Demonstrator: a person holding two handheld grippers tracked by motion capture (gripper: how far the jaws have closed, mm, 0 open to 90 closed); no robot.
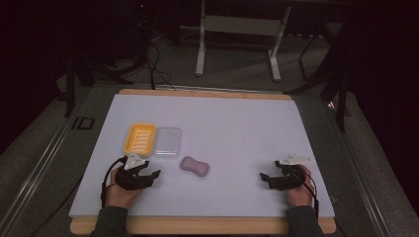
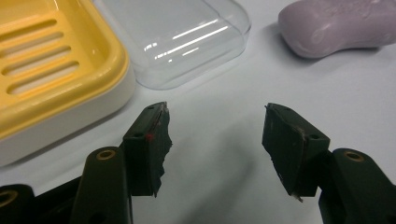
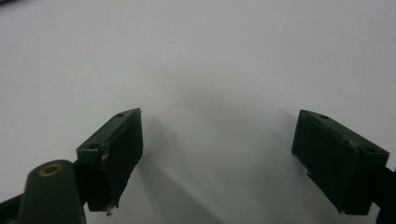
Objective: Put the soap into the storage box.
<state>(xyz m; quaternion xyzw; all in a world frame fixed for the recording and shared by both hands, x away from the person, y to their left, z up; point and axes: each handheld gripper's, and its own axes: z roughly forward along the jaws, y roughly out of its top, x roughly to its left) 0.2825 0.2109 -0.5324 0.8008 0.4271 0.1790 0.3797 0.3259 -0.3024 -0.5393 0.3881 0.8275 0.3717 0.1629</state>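
Figure: start of a soap-handling sequence on the pale lilac bench (image 1: pixel 237 123). The left gripper (image 1: pixel 150 176) rests low near the front edge, jaws spread wide and holding nothing; the right gripper (image 1: pixel 266 178) sits well apart at the right side, jaws likewise wide and empty over bare surface. The lilac, waisted bar of soap (image 1: pixel 194 166) lies flat just beside the left gripper, between the two hands and nearer the left. Behind it stand the yellow slotted plastic soap dish (image 1: pixel 140 138) and, touching its right side, the clear plastic lid (image 1: pixel 168 141), lying hollow side down as far as can be judged. Risks, as judged from this layout: the rounded, smooth bar may squirt out of the jaws if pinched off-centre or across its bulged ends; a low sweep toward it could nudge the light lid or the dish out of place
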